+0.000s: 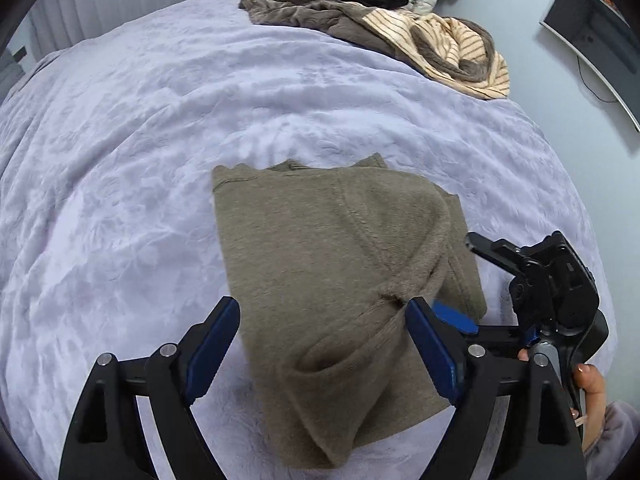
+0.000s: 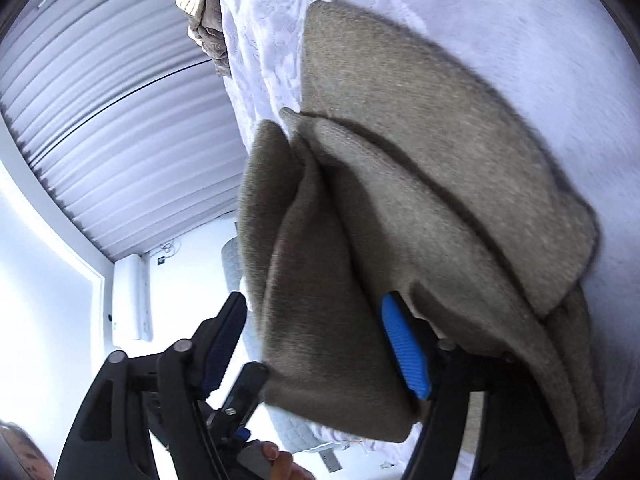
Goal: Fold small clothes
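- The bed [image 1: 120, 160], under its pale lilac blanket, spreads out ahead of both my grippers and carries everything; a heap of unfolded clothes [image 1: 400, 36] lies at its far edge, well apart from my work.
- The brown sweater [image 1: 320, 260] lies directly beneath my left gripper [image 1: 324, 344], already folded into a rough rectangle, with one thick layer doubled over on the side nearer my right gripper [image 2: 316, 344].
- My left gripper stands wide, pads clear of the knit, the sweater's near part between the jaws.
- My right gripper is also wide; a doubled flap hangs between its jaws, but I see no pad pressing it.
- I judge a fold has just been laid down. To finish it well, I should lift both grippers straight away so no pad drags the fuzzy knit, then square up the uneven near corner.
- The loose flap could spring back open.
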A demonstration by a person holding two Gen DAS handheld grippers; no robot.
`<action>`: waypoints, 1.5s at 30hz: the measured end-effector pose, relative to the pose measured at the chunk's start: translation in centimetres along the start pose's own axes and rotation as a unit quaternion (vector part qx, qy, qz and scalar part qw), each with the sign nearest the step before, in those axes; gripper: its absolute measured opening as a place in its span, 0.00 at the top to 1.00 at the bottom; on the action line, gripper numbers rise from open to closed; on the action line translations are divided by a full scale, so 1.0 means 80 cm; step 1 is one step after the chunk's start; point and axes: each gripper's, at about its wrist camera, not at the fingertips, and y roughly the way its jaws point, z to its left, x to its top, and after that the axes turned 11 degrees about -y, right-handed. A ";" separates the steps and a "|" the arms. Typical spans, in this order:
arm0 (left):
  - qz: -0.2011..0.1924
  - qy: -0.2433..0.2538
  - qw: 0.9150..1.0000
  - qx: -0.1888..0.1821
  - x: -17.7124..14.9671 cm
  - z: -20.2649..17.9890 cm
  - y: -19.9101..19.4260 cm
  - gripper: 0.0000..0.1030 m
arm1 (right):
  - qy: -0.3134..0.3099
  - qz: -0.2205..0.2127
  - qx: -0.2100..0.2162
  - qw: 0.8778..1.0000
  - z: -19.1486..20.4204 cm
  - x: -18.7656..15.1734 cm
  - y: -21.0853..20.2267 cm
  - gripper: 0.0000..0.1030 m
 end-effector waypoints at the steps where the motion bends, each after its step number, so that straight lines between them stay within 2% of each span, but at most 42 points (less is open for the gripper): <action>1: -0.004 -0.016 1.000 0.001 0.000 0.013 -0.005 0.17 | 0.003 -0.002 0.004 1.000 0.000 -0.002 0.000 0.26; 5: -0.013 -0.070 0.997 0.030 0.001 0.057 -0.009 0.17 | -0.008 0.022 -0.017 1.000 0.009 0.003 0.025 0.26; 9: 0.005 -0.106 0.991 0.080 0.002 0.094 0.015 0.17 | -0.073 0.083 -0.096 0.989 0.038 0.006 0.051 0.26; 12: 0.034 -0.105 0.989 0.101 -0.003 0.104 0.043 0.17 | -0.152 0.121 -0.164 0.967 0.072 0.006 0.070 0.26; 14: 0.045 -0.111 0.988 0.096 -0.007 0.107 0.057 0.17 | -0.206 0.139 -0.213 0.945 0.092 0.005 0.081 0.26; 16: 0.053 -0.120 0.987 0.091 -0.011 0.109 0.067 0.17 | -0.237 0.140 -0.240 0.931 0.101 0.009 0.087 0.28; 17: 0.056 -0.125 0.987 0.089 -0.013 0.110 0.072 0.17 | -0.247 0.141 -0.253 0.925 0.101 0.013 0.090 0.31; 18: 0.057 -0.128 0.986 0.090 -0.013 0.111 0.076 0.17 | -0.245 0.143 -0.261 0.923 0.093 0.014 0.089 0.45; 19: 0.058 -0.131 0.985 0.092 -0.014 0.112 0.078 0.16 | -0.237 0.151 -0.273 0.920 0.087 0.020 0.092 0.77; 20: 0.059 -0.135 0.985 0.094 -0.013 0.112 0.078 0.17 | -0.232 0.160 -0.273 0.920 0.085 0.024 0.095 0.85; 21: 0.057 -0.136 0.985 0.093 -0.011 0.110 0.076 0.17 | -0.243 0.160 -0.277 0.916 0.090 0.023 0.093 0.84; 23: 0.041 -0.126 0.987 0.092 -0.008 0.102 0.065 0.17 | -0.312 0.155 -0.277 0.896 0.123 0.017 0.091 0.85; 26: 0.031 -0.095 0.991 0.089 -0.007 0.081 0.058 0.17 | -0.371 0.129 -0.255 0.884 0.169 0.018 0.072 0.86; 28: 0.034 -0.079 0.992 0.089 -0.005 0.066 0.065 0.17 | -0.383 0.117 -0.270 0.875 0.178 0.030 0.061 0.86; 33: 0.043 -0.063 0.994 0.079 -0.011 0.039 0.091 0.16 | -0.339 0.103 -0.307 0.883 0.135 0.065 0.035 0.86; 34: 0.044 -0.063 0.994 0.083 -0.011 0.037 0.094 0.16 | -0.323 0.108 -0.306 0.889 0.123 0.066 0.033 0.86; 36: 0.042 -0.069 0.993 0.080 -0.008 0.041 0.090 0.16 | -0.276 0.118 -0.248 0.921 0.097 0.071 0.024 0.86; 37: 0.039 -0.074 0.994 0.076 -0.006 0.046 0.086 0.16 | -0.257 0.116 -0.220 0.934 0.092 0.073 0.017 0.82; 38: 0.032 -0.085 0.993 0.075 -0.002 0.054 0.080 0.16 | -0.242 0.116 -0.203 0.942 0.090 0.076 0.017 0.82; 39: 0.027 -0.097 0.992 0.075 0.002 0.064 0.076 0.16 | -0.230 0.121 -0.196 0.945 0.086 0.079 0.019 0.77; 40: 0.026 -0.109 0.991 0.073 0.007 0.075 0.075 0.16 | -0.225 0.125 -0.197 0.946 0.084 0.078 0.029 0.59; 41: 0.029 -0.126 0.989 0.072 0.012 0.089 0.076 0.16 | -0.227 0.131 -0.200 0.944 0.082 0.079 0.033 0.51; 42: 0.036 -0.143 0.987 0.071 0.016 0.101 0.080 0.16 | -0.231 0.138 -0.200 0.942 0.081 0.078 0.036 0.48; 45: 0.068 -0.166 0.983 0.038 0.020 0.124 0.104 0.16 | -0.239 0.166 -0.226 0.930 0.074 0.074 0.064 0.48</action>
